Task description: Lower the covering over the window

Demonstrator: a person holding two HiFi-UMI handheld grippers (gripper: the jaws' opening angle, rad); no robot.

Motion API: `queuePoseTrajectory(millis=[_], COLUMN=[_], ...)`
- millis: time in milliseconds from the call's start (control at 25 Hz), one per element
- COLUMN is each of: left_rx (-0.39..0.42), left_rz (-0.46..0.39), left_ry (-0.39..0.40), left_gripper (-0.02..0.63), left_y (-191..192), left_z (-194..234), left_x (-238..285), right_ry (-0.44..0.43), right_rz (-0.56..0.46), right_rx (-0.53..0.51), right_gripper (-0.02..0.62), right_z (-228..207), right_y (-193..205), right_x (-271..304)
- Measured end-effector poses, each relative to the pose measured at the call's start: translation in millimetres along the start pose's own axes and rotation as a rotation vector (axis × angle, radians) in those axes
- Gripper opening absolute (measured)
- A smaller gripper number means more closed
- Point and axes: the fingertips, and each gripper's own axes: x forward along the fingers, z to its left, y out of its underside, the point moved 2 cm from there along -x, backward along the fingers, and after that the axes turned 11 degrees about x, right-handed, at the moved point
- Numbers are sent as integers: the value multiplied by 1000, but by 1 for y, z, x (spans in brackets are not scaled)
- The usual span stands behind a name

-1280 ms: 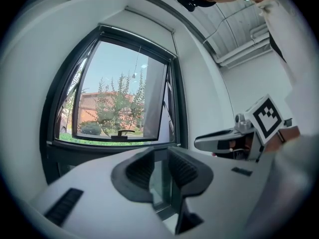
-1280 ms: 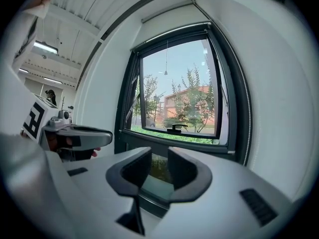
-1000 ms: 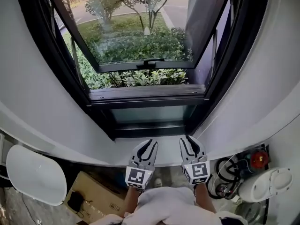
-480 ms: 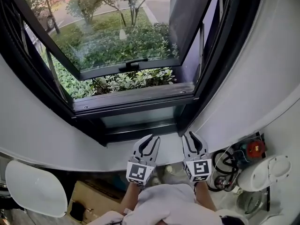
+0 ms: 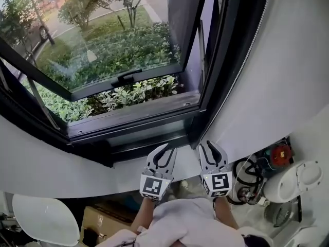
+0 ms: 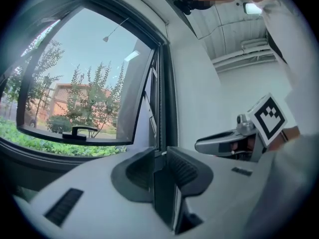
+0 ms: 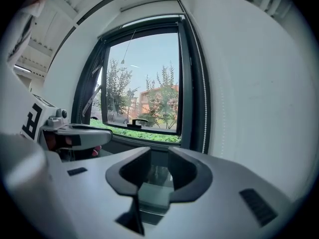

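Observation:
The black-framed window [image 5: 133,115] stands uncovered, its sash [image 5: 123,78] tilted outward over green shrubs. In the right gripper view a white blind roll [image 7: 149,5] runs across the window top. A white bead chain [image 5: 259,32] [image 7: 202,83] hangs down the wall along the frame's right side. My left gripper [image 5: 163,151] [image 6: 160,156] is open and empty below the sill. My right gripper [image 5: 209,148] [image 7: 159,156] is beside it, left of the chain; its jaws are opening with nothing between them.
A white sill [image 5: 77,179] curves under the window. Below it are a white round seat [image 5: 46,217] and a cardboard box [image 5: 97,217] at left. At right lie coiled cables with a red part [image 5: 277,156] and a white appliance [image 5: 295,181].
The head view has swung right, so the window slid left and more of the right wall and chain shows. Both grippers stay low in front of the sill.

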Motion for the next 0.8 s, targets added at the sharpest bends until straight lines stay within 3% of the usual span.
queuePoseTrajectory(millis=[560, 800], left_rx=[40, 60], left_rz=[40, -1], left_ry=[-16, 28], left_gripper=[86, 85], left_y=[-9, -20], left_z=[-5, -6], left_x=[52, 70], right_ry=[-60, -13], right_rz=[-11, -18], right_rx=[37, 42], right_gripper=[103, 102], right_z=[-26, -34], right_y=[-17, -22], right_x=[29, 30])
